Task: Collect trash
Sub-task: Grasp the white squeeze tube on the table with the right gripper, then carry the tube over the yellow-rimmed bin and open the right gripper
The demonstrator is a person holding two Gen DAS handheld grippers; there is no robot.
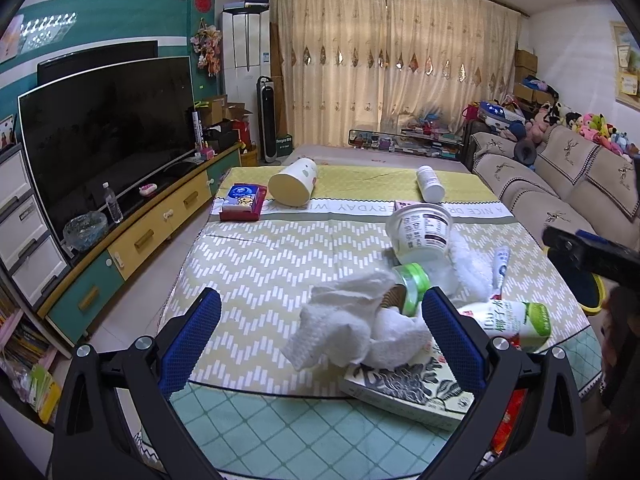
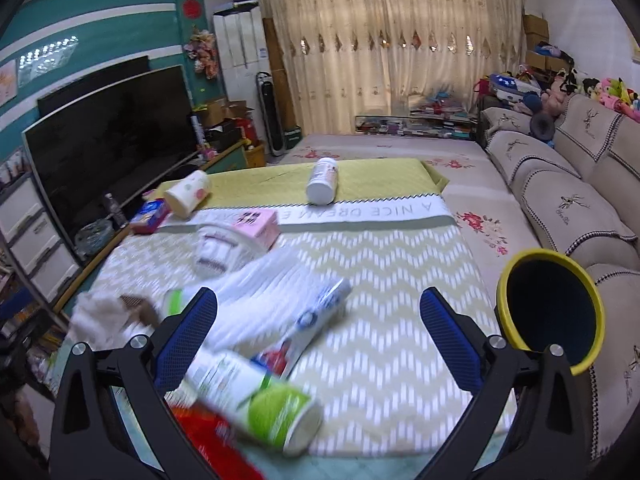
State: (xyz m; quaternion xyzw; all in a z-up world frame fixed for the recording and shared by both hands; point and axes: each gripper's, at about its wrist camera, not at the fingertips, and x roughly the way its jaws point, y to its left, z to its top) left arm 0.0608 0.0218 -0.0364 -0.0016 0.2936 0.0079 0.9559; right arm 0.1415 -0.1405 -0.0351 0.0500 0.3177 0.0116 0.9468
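Left gripper [image 1: 322,340]: jaws spread wide, holding nothing; a crumpled white paper towel [image 1: 352,320] lies between the blue pads.
Right gripper [image 2: 318,334]: jaws spread wide and empty, above bare zigzag cloth; a blurred tube [image 2: 316,320] lies partly between the pads.
Trash pile: towel, brown cup with green rim [image 1: 408,290], upturned white tub [image 1: 420,234], green-capped drink bottle [image 1: 508,320] and a flat printed box [image 1: 404,388] crowd together at the table's near right.
Trash bin: yellow-rimmed, dark inside [image 2: 550,308], just off the table's right edge, beside the sofa [image 2: 560,200].
Open room: the zigzag-patterned table cover [image 1: 256,264] is bare left of the pile and along the right side ahead of the right gripper.
Far end: tissue pack [image 1: 242,202], a tipped cream cup [image 1: 294,182], a white bottle [image 1: 430,184] and a pink box [image 2: 258,228].
Left edge: a floor gap, then the TV cabinet [image 1: 160,220].
Writing: the cloth band [image 2: 380,210] reads, upside down, "A NICE DREAM"; bottle and tub labels are too small to read.
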